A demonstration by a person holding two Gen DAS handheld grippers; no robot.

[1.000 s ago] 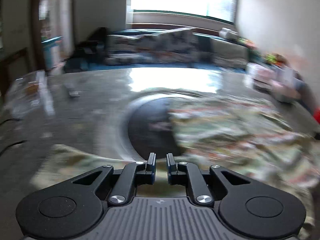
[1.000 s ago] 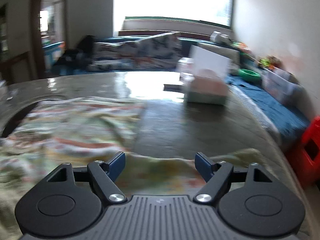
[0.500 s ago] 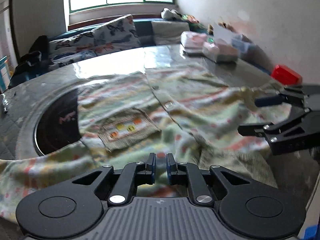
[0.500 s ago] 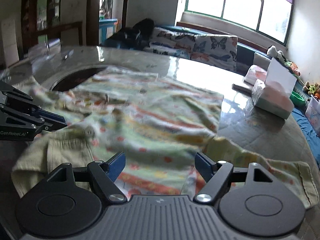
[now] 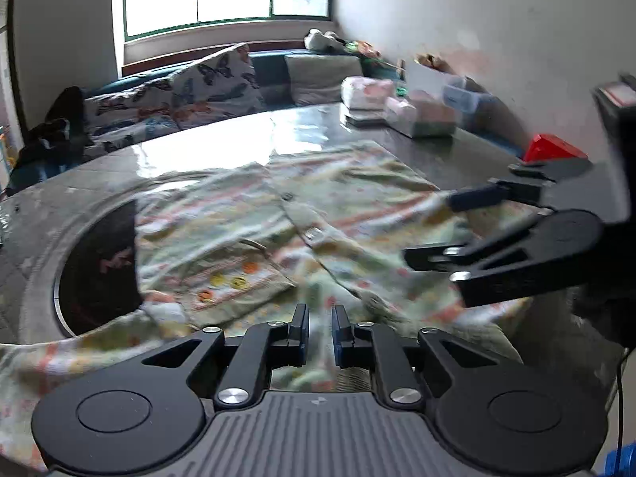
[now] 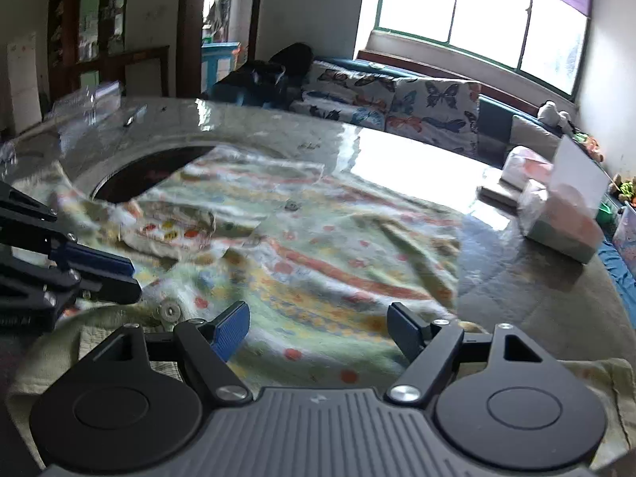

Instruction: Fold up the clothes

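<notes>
A pale green child's shirt (image 5: 357, 206) with orange and yellow print, a chest pocket and snap buttons lies spread and rumpled on the grey marble table (image 5: 238, 131). My left gripper (image 5: 320, 322) hovers over the shirt's near hem, jaws shut with only a narrow slit, and no cloth is visibly pinched. The right wrist view shows it at the left edge (image 6: 99, 274), low over the fabric. My right gripper (image 6: 318, 326) is wide open above the shirt's (image 6: 338, 246) lower right part, nothing between its fingers. It enters the left wrist view from the right (image 5: 431, 228).
A dark round inset (image 5: 95, 254) in the table lies partly under the shirt's left side. Wrapped tissue packs (image 6: 564, 230) stand at the table's far right. Beyond the edge are a red object (image 5: 552, 151) and a sofa with butterfly cushions (image 5: 190, 87).
Both grippers have drawn back and turned inward, so each now shows in the other's view. The right gripper has moved in over the shirt. Neither jaw opening changed.
</notes>
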